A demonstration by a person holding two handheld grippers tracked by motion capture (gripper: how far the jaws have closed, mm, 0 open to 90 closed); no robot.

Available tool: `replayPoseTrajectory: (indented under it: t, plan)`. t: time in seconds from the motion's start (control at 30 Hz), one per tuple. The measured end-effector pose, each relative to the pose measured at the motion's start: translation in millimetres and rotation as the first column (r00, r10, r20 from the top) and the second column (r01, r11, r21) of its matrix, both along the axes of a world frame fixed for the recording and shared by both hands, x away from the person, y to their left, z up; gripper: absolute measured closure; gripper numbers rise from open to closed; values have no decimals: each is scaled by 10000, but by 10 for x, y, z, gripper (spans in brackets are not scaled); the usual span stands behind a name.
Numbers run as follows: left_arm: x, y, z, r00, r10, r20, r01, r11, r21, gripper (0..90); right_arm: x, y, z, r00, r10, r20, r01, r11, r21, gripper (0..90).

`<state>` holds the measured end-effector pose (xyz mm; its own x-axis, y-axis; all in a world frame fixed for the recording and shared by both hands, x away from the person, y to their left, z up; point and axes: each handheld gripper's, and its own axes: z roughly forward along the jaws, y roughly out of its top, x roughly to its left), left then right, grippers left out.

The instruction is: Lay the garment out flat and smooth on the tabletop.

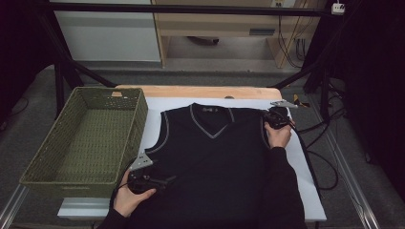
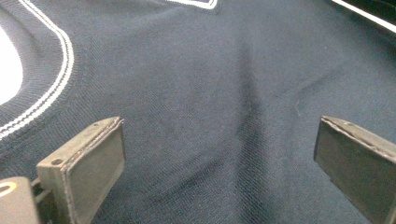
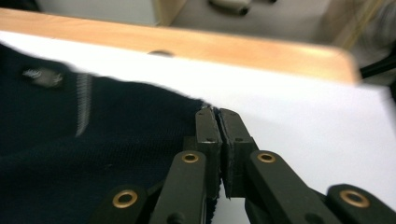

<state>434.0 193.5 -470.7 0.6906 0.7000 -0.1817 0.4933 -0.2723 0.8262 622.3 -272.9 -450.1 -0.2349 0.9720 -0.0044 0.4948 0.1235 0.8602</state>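
Observation:
A dark navy sleeveless vest (image 1: 215,157) with a grey-striped V-neck lies flat, front up, on a white sheet (image 1: 308,162). My left gripper (image 1: 167,180) rests at the vest's lower left side, held by a hand. In the left gripper view its jaws (image 2: 219,140) stand wide open over the knit fabric (image 2: 210,84), with nothing between them. At the vest's far right shoulder, my right gripper (image 1: 274,117) is shut. In the right gripper view its jaws (image 3: 217,114) pinch the shoulder edge of the vest (image 3: 93,154).
A green woven basket (image 1: 36,164) stands empty left of the vest, hanging over the table's left edge. The wooden table edge (image 1: 200,91) runs along the back. Cables (image 1: 329,167) trail off at the right. Black frame bars stand around the table.

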Motion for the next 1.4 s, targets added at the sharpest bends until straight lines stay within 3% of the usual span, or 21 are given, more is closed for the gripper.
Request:
replayPoseTrajectory:
  t: [0.03, 0.1, 0.13, 0.17, 0.27, 0.5, 0.63, 0.93, 1.23, 1.4]
  plan:
    - [-3, 0, -2, 10000, -21, -26, 21, 10000, 8, 13, 8, 1, -5, 10000, -27, 22, 27, 9997, -226, 870]
    - [-7, 1, -5, 10000, -4, -5, 4, 10000, 43, 13, 62, -4, -85, 9958, -48, -909, 3, 9988, -494, 790]
    - [-11, 3, -7, 10000, -14, 8, 14, 10000, 39, 13, 70, -9, -124, 9933, -221, -1133, 126, 9964, -835, 735]
    - [-13, 3, -9, 10000, -39, 1, 39, 10000, 41, 13, 63, -26, -147, 9927, -311, -1162, 210, 9960, -870, 682]
    - [-6, -2, -15, 10000, -12, -48, 12, 10000, 10, 13, 16, -70, -135, 9930, -262, -1152, 251, 9996, -112, 495]
    - [-9, -37, 21, 10000, -52, 77, 52, 10000, -69, 11, -322, -160, 45, 9946, 522, -900, -428, 9938, 1030, 309]
    - [4, -76, 60, 9998, -162, 98, 162, 9999, 9, 4, -583, -167, 102, 9905, 1172, -715, -1085, 9873, 1160, 213]
    - [131, -157, 225, 9993, -167, 331, 174, 9996, -207, 0, -942, -170, 131, 9784, 2007, -489, -1914, 9699, 1507, 66]
    - [330, -205, 320, 9993, 107, 350, -91, 9990, -443, 0, -1075, -169, 160, 9670, 2535, -259, -2451, 9530, 1782, 37]
    - [454, -241, 347, 9993, 316, 197, -309, 9988, -384, 0, -1115, -177, 173, 9658, 2585, -186, -2507, 9499, 1865, 36]
